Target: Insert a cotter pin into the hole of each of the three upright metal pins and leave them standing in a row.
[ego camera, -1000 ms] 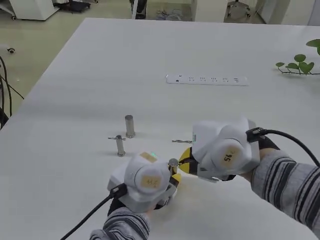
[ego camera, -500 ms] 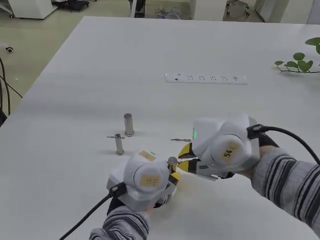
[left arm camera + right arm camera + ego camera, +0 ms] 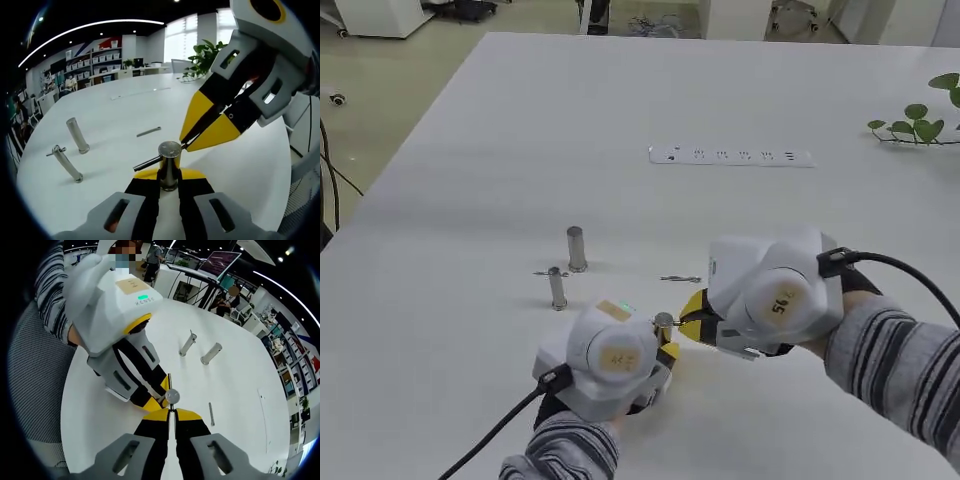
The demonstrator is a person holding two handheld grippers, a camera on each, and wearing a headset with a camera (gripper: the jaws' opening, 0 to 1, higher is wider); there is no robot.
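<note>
My left gripper is shut on the lower part of an upright metal pin. A cotter pin passes through its hole and sticks out on the far side. My right gripper is shut on that cotter pin's other end, its yellow jaw tips right against the metal pin. Farther left stand a plain metal pin and a metal pin with a cotter pin through it. A loose cotter pin lies flat.
A white power strip lies farther back on the white table. Green plant leaves reach in at the far right edge. Black cables run from both grippers toward the person's sleeves.
The right gripper has slid left toward the held metal pin, pushing the cotter pin further through the hole. The left gripper has stayed in place.
</note>
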